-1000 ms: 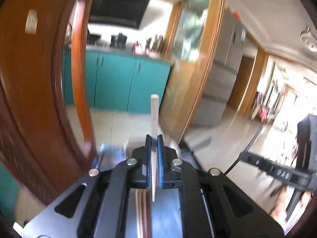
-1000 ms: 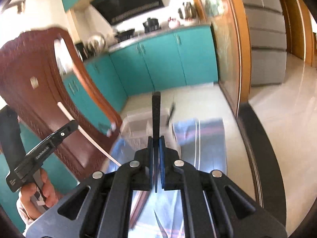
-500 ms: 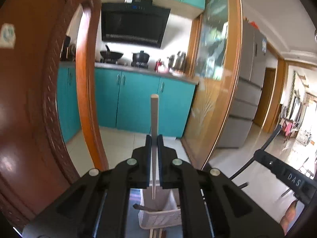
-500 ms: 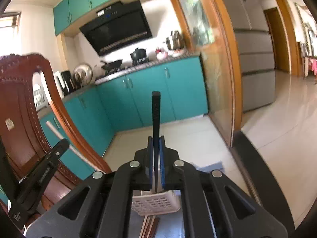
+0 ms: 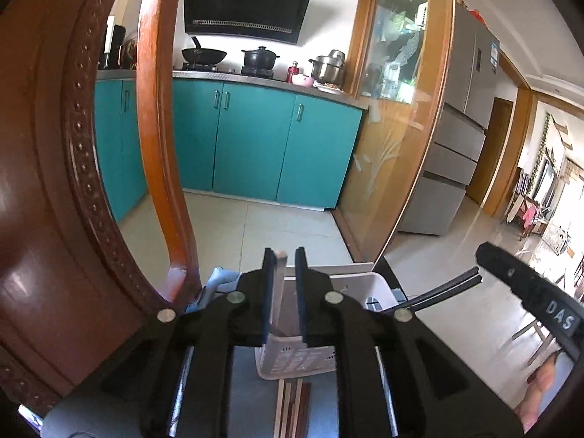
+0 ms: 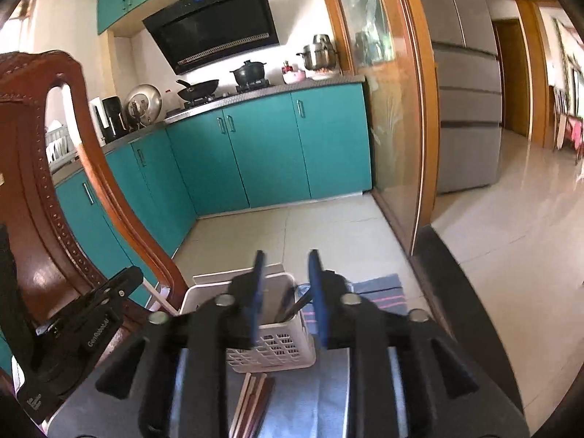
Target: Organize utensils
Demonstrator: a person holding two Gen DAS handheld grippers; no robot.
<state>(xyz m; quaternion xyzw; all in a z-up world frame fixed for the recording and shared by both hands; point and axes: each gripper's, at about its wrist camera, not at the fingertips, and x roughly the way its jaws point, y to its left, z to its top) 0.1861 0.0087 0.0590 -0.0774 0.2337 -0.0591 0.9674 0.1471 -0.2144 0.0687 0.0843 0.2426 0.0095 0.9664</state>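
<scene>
Both grippers' jaws are opening over the basket (image 6: 272, 346): left gripper (image 5: 284, 292) around a loose pale chopstick (image 5: 279, 284), right gripper (image 6: 286, 295) empty.

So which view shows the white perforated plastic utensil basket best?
The right wrist view: the white perforated plastic utensil basket shows its open top, front holes and a dark utensil inside. In the left wrist view the basket is mostly hidden behind the gripper.

Home kitchen, open to a living area. Shown by: teal cabinets (image 6: 262, 153) under a counter, range hood (image 6: 215, 22) over a stove carrying a wok (image 5: 203, 54) and black pot (image 5: 260, 59), steel pot (image 5: 328, 69), fridge (image 6: 463, 84), carved wooden chair (image 5: 47, 168), tiled floor (image 6: 511, 226).
</scene>
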